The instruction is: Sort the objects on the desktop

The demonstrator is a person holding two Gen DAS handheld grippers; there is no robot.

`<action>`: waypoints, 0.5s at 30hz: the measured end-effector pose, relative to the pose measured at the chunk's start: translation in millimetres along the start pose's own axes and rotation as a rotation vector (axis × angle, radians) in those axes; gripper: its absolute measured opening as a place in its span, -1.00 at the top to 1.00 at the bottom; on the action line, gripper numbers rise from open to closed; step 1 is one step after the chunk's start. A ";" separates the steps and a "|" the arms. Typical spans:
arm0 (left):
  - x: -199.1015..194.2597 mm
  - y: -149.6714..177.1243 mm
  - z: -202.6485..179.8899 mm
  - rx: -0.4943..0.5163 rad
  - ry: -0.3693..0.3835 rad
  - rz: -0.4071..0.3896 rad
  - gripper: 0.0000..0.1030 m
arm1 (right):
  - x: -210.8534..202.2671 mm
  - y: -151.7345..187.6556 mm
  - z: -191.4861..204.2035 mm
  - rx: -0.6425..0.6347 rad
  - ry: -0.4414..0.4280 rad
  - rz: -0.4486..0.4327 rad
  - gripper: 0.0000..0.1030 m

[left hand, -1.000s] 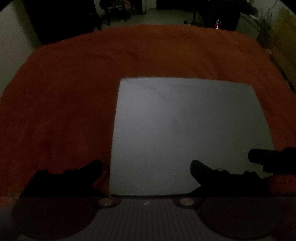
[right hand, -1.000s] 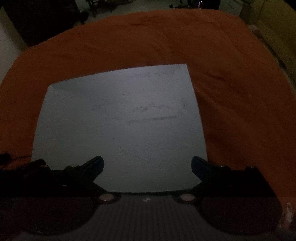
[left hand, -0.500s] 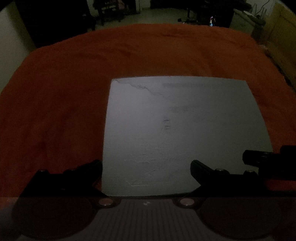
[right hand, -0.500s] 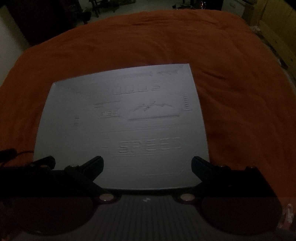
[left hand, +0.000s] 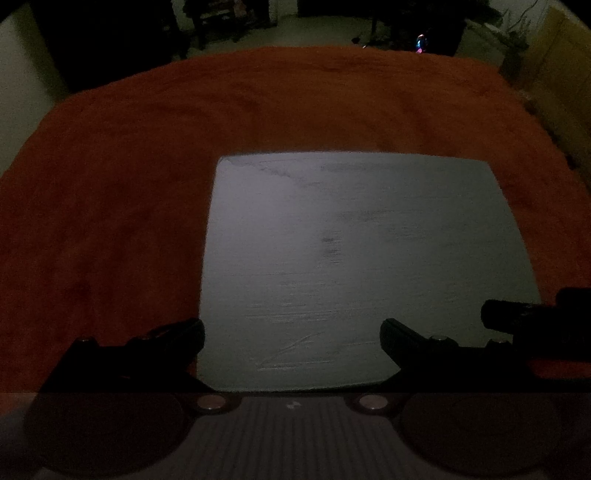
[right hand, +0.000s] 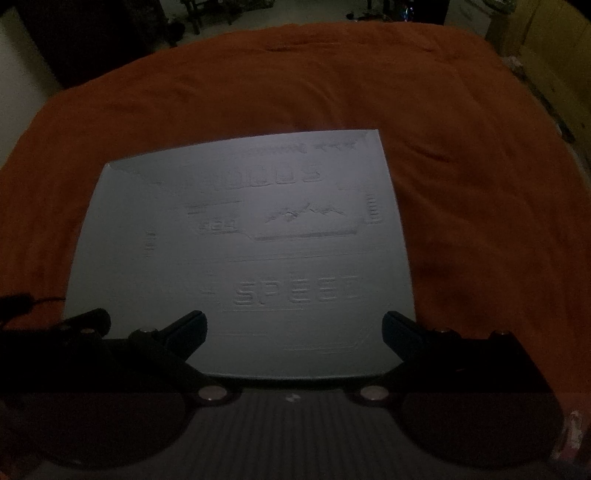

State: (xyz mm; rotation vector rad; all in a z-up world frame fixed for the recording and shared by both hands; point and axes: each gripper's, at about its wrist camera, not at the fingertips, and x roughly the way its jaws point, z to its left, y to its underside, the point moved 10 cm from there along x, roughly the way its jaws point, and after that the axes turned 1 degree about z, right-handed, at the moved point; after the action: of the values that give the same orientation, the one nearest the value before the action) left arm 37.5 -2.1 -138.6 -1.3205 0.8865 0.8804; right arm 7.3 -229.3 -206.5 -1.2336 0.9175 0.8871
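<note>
A wide surface is covered by one orange-red cloth (left hand: 155, 206), softly creased and seen under dim light in both wrist views. Beyond its far edge a pale floor (left hand: 325, 31) is made out, with dark furniture legs and one small coloured light (left hand: 420, 41) in the left wrist view; a pale wooden panel (right hand: 554, 55) is seen at the far right of the right wrist view. The rest of the room is too dark to be told.

One grey mat (right hand: 240, 236) is laid flat on the cloth. Raised lettering is read on it in the right wrist view, among it the word "SPEED", with a mountain outline above; in the left wrist view the mat (left hand: 351, 258) is shown almost plain, with faint scratches only. No other loose thing is counted on the cloth.

Two grippers are counted. The left gripper (left hand: 291, 334) is held with its fingers spread wide and nothing between them; the near left corner of the mat lies just ahead of its left finger (left hand: 177, 332), and the mat stretches forward and to the right past its right finger. The right gripper (right hand: 293, 326) is likewise held released, its two fingers spread and empty; the mat's near edge lies between and ahead of them, its right edge passing just outside the right finger (right hand: 402, 328). Part of the right gripper (left hand: 535, 317) is seen at the right edge of the left view.
</note>
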 end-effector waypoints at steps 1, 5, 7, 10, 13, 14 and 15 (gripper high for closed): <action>-0.5 0.6 0.1 0.001 0.001 -0.001 -0.99 | 0.1 0.6 0.3 -0.003 0.000 0.000 -1.00; 0.6 0.4 3.4 0.004 0.000 -0.004 -0.99 | -2.5 0.4 2.6 -0.012 0.001 -0.014 -1.00; 1.5 0.9 5.3 0.004 -0.001 -0.002 -0.99 | -3.5 0.5 3.3 -0.012 -0.002 -0.018 -1.00; 1.2 2.3 6.2 0.006 -0.002 0.001 -0.99 | -3.6 1.4 2.8 -0.010 -0.003 -0.018 -1.00; -1.7 0.6 0.5 0.011 -0.005 0.000 -0.99 | -2.7 2.1 2.1 -0.008 0.000 -0.012 -1.00; -2.3 0.6 0.1 0.011 -0.006 -0.001 -0.99 | -2.8 1.6 1.9 -0.007 0.001 -0.012 -1.00; -2.9 0.5 -0.2 0.012 -0.006 -0.002 -0.99 | -3.4 0.6 1.7 -0.008 0.002 -0.013 -1.00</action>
State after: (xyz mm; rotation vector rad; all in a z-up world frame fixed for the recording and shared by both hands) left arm 35.8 -2.4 -136.2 -1.3076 0.8843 0.8763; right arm 5.6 -227.8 -203.4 -1.2465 0.9071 0.8799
